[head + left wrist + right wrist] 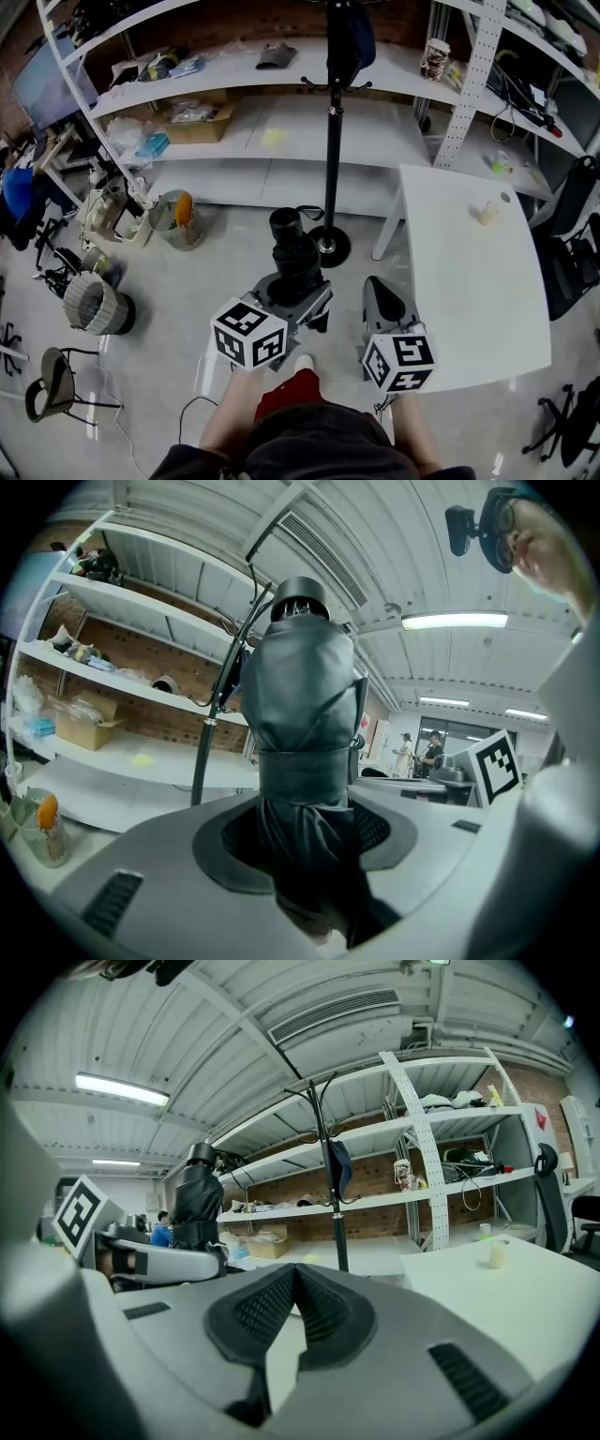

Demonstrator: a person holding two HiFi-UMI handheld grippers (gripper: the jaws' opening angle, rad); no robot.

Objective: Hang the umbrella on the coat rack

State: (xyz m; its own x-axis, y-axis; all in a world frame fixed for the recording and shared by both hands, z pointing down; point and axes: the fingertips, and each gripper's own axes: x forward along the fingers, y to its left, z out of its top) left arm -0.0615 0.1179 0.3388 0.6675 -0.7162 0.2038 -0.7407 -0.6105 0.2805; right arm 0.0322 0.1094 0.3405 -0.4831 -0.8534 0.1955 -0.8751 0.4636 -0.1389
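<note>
A folded black umbrella (295,248) stands upright between the jaws of my left gripper (298,286), which is shut on its lower part. In the left gripper view the umbrella (300,696) fills the middle and the gripper (305,841) clamps its bunched fabric. The black coat rack (334,141) stands straight ahead on a round base, with a dark blue item hanging near its top. It shows left of the umbrella as a thin pole (208,733). My right gripper (380,291) is beside the left one, shut and empty (298,1283). It faces the coat rack (330,1194).
A white table (469,281) with a small cup stands to the right. White shelving (309,122) with boxes and clutter runs behind the rack. A wire basket (176,220), a round grey bin (94,302) and a chair (52,384) sit on the floor at left.
</note>
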